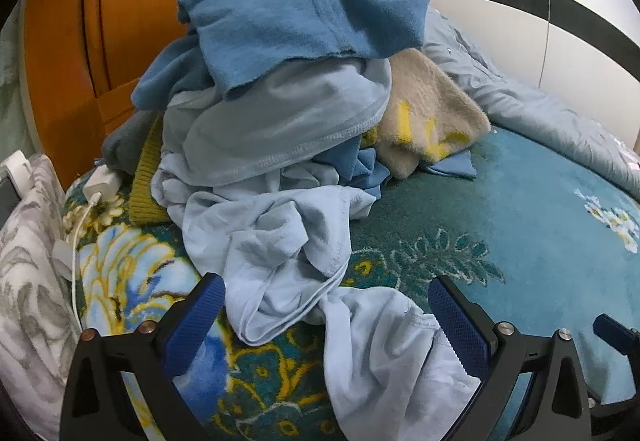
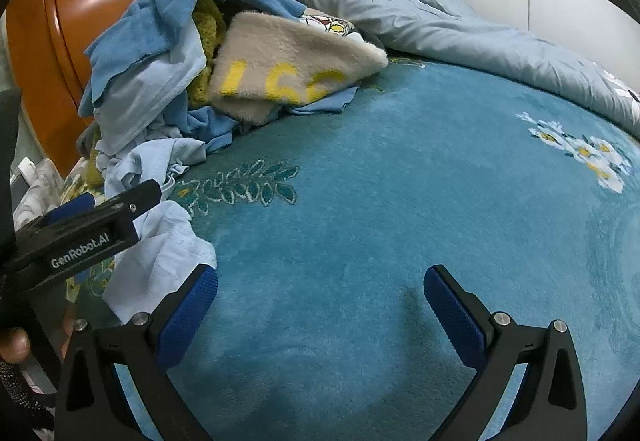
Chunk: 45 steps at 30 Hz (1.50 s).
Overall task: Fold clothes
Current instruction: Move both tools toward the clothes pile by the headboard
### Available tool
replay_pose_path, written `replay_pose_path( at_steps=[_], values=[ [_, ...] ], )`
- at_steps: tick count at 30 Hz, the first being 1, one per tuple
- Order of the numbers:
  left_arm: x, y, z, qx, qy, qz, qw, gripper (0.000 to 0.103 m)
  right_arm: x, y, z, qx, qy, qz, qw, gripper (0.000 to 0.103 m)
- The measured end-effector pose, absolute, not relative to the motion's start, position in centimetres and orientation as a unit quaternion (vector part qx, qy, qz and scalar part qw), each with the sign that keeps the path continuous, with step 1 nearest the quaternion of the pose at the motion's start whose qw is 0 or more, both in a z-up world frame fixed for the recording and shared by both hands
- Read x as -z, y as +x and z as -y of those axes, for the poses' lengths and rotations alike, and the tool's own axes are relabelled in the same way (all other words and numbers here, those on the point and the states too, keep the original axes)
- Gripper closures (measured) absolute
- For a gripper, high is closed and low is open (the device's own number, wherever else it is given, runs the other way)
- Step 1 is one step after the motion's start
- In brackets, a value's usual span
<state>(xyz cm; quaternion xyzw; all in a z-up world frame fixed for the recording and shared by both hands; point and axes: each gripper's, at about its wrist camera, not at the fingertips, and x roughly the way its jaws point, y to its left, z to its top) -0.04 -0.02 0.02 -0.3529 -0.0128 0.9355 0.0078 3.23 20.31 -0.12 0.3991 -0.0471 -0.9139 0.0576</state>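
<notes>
A pile of clothes [image 1: 288, 89] lies on the teal floral blanket [image 1: 500, 209]. On top is a blue fleece garment [image 1: 312, 13], under it a pale blue garment [image 1: 280, 233] that spills toward me. A beige fuzzy item with yellow marks [image 1: 432, 117] lies at the pile's right; it also shows in the right wrist view [image 2: 288, 73]. My left gripper [image 1: 326, 299] is open, its jaws on either side of the pale blue garment's trailing end. My right gripper [image 2: 320, 289] is open and empty over bare blanket [image 2: 400, 201], with the pale blue cloth [image 2: 160, 257] at its left finger. The left gripper [image 2: 92, 217] shows there from the side.
A wooden headboard [image 1: 120, 21] stands behind the pile. A grey-blue floral duvet [image 2: 440, 25] is bunched at the back right. A white charger and cable [image 1: 100, 185] and a grey-patterned pillow [image 1: 28, 281] lie at the left edge.
</notes>
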Motion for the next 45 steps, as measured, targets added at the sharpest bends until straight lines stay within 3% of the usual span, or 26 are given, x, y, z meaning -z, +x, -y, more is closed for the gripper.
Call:
replay_pose_path(
  at_steps=[8,20,37,45],
  values=[
    [-1.0,0.3,-0.1,-0.943,-0.333,0.006,0.014,0.0,-0.3,3.9,-20.6,0.918,0.378,0.087,0.079,0.0],
    [-2.0,0.5,-0.1,-0.943,-0.332,0.03,0.011,0.0,-1.1,4.8,-21.0,0.926,0.363,0.077,0.07,0.0],
    [-6.1,3.7,1.4,-0.969,-0.232,0.083,0.004,0.0,-4.7,7.8,-20.7,0.955,0.281,0.058,0.071,0.0],
    [-7.6,4.6,0.5,-0.975,-0.219,0.029,-0.01,0.0,-6.2,9.0,-21.4,0.966,0.242,0.067,0.068,0.0]
  ],
)
